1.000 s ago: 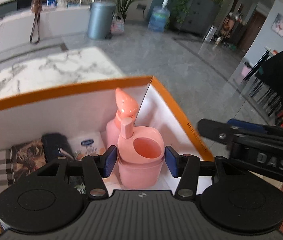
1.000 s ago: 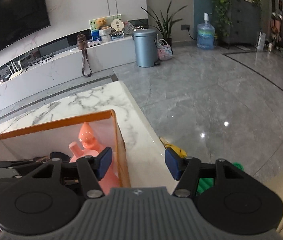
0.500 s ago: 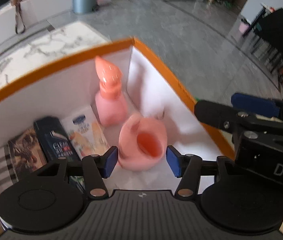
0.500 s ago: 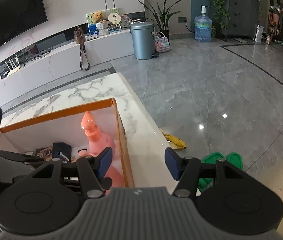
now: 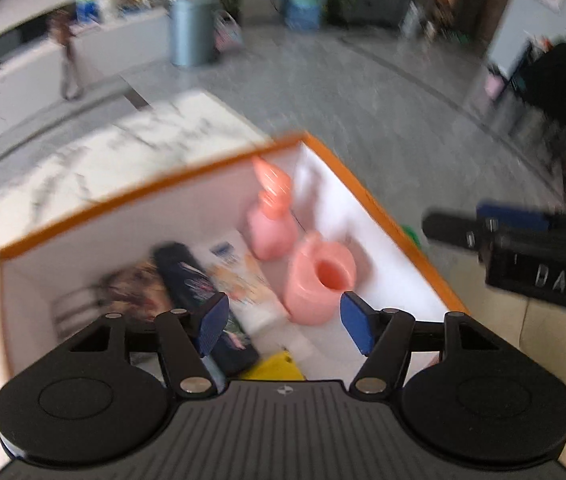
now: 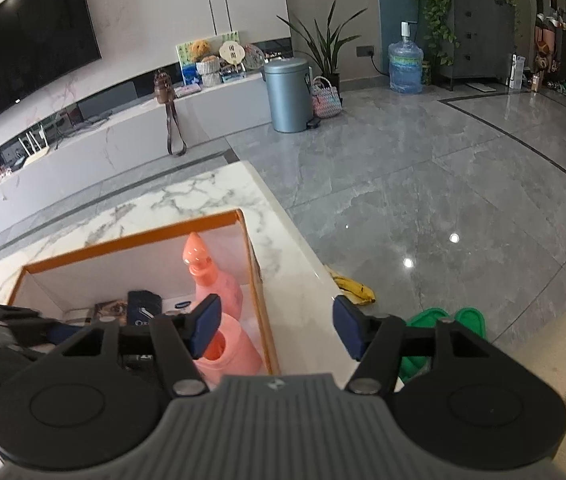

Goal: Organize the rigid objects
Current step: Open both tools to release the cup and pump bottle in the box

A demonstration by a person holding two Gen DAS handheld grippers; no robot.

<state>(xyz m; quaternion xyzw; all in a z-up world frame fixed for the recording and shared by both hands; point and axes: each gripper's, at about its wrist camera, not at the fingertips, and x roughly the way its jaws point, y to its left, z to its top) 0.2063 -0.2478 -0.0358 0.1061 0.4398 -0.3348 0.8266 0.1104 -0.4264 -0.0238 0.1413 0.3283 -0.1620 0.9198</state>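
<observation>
An orange-rimmed white box [image 5: 155,196] stands on the marble table. Inside it, a pink cup [image 5: 319,280] stands upright by the right wall, with a pink bottle with a pointed cap [image 5: 271,216] behind it. A dark tube [image 5: 187,276] and a white tube [image 5: 239,280] lie to their left. My left gripper [image 5: 283,322] hovers above the box with its jaws opening, well clear of the cup and holding nothing. My right gripper [image 6: 276,330] hangs over the box's right wall [image 6: 259,292] and the table edge, its jaws opening and empty. The cup [image 6: 235,356] shows beneath its left finger.
A yellow item [image 5: 275,364] lies at the box's near end. A banana peel [image 6: 353,286] and green slippers [image 6: 443,324] lie on the grey floor to the right of the table [image 6: 187,200]. A beige cushion [image 6: 563,360] is at the lower right.
My left gripper has let go of the pink cup, spread its jaws and lifted up and back from the box. The right gripper has risen a little and its jaws have widened.
</observation>
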